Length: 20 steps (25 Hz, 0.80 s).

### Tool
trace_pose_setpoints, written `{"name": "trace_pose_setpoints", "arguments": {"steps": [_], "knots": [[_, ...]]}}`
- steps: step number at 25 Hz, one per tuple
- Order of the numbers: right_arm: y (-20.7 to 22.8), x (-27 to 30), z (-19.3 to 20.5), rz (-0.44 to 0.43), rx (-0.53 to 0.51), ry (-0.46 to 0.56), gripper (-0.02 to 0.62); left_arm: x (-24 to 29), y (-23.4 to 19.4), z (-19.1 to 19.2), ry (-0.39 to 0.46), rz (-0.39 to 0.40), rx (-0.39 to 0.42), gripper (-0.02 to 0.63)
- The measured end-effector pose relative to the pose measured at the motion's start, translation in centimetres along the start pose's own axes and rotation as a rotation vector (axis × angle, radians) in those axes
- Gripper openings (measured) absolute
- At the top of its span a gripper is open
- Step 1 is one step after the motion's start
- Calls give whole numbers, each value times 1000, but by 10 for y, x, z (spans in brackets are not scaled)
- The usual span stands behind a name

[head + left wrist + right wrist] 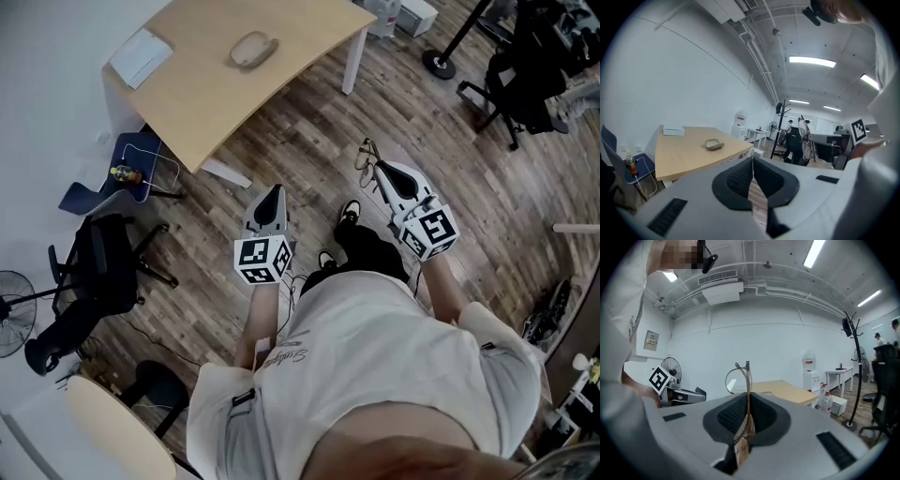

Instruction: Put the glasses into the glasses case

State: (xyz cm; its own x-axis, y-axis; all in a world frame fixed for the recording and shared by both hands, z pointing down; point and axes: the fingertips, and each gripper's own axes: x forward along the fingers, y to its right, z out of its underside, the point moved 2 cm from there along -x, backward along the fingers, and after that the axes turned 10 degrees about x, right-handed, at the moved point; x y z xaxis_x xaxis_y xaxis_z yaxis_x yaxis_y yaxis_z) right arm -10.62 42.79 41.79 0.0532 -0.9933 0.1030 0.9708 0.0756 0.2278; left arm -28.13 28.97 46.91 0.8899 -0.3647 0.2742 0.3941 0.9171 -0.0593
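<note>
Our two grippers: right gripper (379,171) jaws pinch one pair of glasses (365,157), left gripper (272,193) jaws closed on nothing (one glasses case (253,49) lies on the surface (206,98)).

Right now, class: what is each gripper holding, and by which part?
Right gripper: the glasses, pinched by their thin wire frame, a lens sticking out beyond the jaws. Left gripper: shut, nothing held.

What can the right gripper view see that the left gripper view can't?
Only the right gripper view shows the glasses, pinched in the right tool. Only the left gripper view shows the glasses case lying on the wooden table, beyond the shut, empty left tool. Both show that table and a coat stand.
</note>
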Motion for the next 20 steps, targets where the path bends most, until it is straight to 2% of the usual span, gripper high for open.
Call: {"name": "trace_pose_setpoints", "arguments": {"steps": [8,14,20], "knots": [[57,63,-9,-41,23,-6,11,65,-27,-17,-57,-40,28,17],[112,110,-29,-70,37,15,11,125,-39,-56,-49,-64,60,17],[152,145,-46,-110,35,44,11,171,-48,-68,-68,-102,64,17]]}}
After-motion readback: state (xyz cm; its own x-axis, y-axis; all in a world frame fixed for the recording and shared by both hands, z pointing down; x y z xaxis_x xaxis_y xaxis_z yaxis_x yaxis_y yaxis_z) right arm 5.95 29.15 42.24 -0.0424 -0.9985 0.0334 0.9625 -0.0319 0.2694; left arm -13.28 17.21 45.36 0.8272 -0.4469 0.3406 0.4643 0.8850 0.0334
